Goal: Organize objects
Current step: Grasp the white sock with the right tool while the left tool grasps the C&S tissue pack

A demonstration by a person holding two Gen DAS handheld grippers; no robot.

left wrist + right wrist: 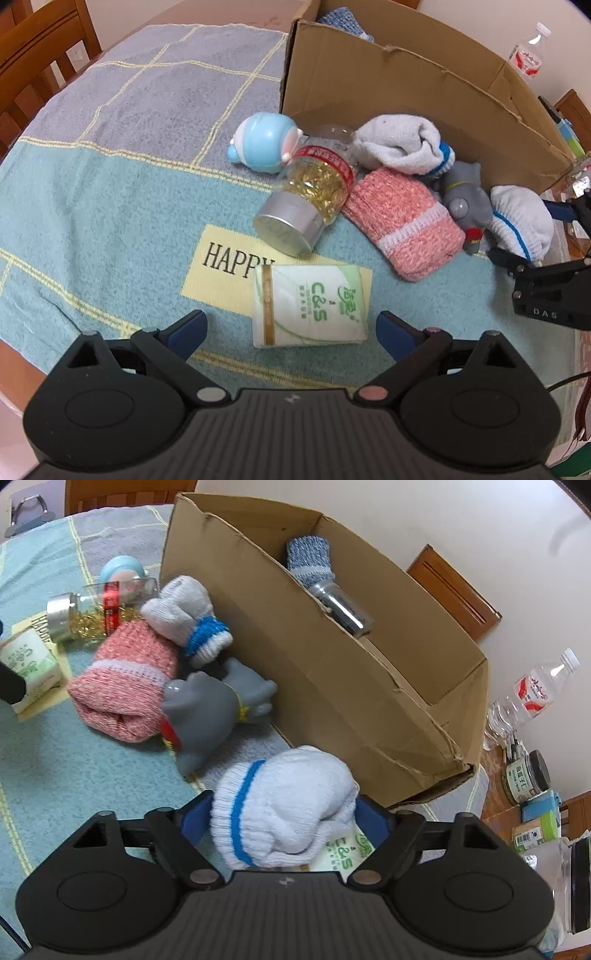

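Towel-covered table, blue and grey with yellow lines and a cream patch reading "HAPPY", with a brown cardboard box along its far side.

Between the wide-spread blue fingers of the left gripper, touching neither, lies a white tissue pack printed "C&S" in green; beyond it lie a clear jar of golden capsules with a silver lid and red label, a pale blue toy figure and a pink knitted sock roll. The right gripper has its fingers on either side of a white rolled sock with a blue stripe, the pads against its sides; a second "C&S" pack shows beneath it. Ahead of those fingers lies a grey rubber toy.
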